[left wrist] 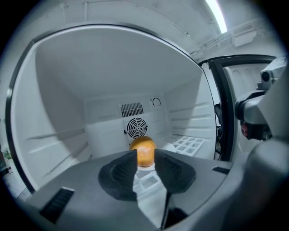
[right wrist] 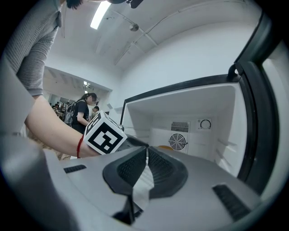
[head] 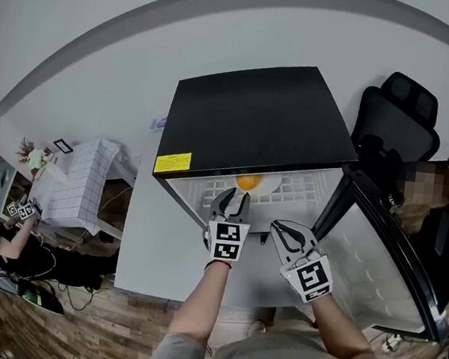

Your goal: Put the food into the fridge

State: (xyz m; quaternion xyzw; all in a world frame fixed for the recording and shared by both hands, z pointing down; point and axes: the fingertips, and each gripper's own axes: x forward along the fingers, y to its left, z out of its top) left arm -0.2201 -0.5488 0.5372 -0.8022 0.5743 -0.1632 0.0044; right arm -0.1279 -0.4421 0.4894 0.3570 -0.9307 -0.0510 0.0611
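orange point(left wrist: 143, 151) sits on the mini fridge point(head: 255, 114) shelf, near its middle, just beyond the left gripper point(left wrist: 145, 157), whose jaws stand apart, gripping nothing. right gripper point(right wrist: 146, 152) jaws together, empty.

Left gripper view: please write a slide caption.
An orange rests inside the open fridge, beyond the parted jaws of the left gripper.
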